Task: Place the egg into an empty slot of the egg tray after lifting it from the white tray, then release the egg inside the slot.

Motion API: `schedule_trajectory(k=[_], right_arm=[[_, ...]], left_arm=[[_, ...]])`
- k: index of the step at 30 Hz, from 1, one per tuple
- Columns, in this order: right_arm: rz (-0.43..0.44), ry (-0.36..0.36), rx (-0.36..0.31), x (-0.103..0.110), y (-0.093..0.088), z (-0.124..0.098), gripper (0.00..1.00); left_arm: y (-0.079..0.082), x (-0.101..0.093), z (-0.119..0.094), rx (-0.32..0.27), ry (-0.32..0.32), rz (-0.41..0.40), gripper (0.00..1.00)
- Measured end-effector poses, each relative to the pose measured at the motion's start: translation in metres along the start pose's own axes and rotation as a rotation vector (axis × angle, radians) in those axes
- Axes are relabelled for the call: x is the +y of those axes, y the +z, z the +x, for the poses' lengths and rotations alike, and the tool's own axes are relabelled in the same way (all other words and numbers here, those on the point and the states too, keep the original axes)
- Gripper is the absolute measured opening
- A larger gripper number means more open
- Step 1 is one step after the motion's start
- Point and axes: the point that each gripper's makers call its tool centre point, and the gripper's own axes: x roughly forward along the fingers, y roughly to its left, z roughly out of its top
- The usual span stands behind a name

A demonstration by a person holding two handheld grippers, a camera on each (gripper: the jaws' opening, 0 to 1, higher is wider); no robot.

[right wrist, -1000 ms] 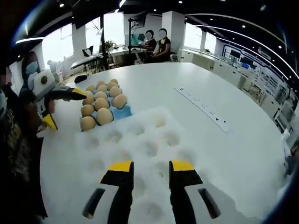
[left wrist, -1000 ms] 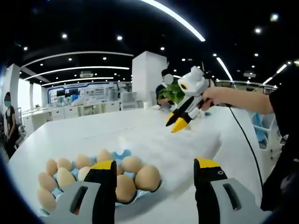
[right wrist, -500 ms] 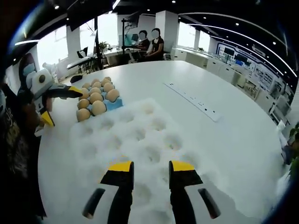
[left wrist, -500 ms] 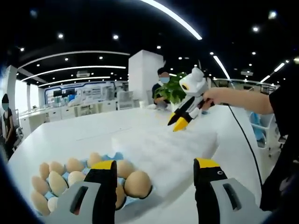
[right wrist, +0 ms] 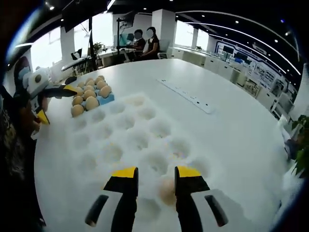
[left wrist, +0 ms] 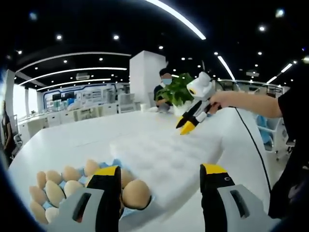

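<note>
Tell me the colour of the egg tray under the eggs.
Light blue; the egg tray shows best in the right gripper view, beside the white tray.

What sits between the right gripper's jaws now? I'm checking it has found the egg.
In the right gripper view, one egg lies in a dimple of the white tray between the open right gripper jaws, ungripped.

An egg (right wrist: 167, 191) lies between the right gripper's (right wrist: 157, 175) parted fingers (right wrist: 125, 175).
</note>
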Motion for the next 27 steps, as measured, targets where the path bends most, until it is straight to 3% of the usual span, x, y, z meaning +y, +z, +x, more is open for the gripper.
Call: schedule_trajectory(k=[8,14,16,27], right_arm=[[0.019,-0.025,-0.024,-0.013,0.0,-0.005,0.31],[0.021,-0.052,0.027,-0.015,-0.023,0.0,0.32],[0.091,-0.035,-0.01,-0.013,-0.022,0.0,0.32],[0.114,-0.019,-0.062,-0.023,-0.024,-0.001,0.27]], left_arm=[[-0.001,-0.004,0.002,0.008,-0.003,0.002,0.68],[-0.003,-0.012,0.006,0.015,-0.009,0.005,0.68],[-0.005,-0.016,0.007,0.021,-0.015,0.006,0.68],[-0.01,-0.026,0.01,0.027,-0.03,0.0,0.68]])
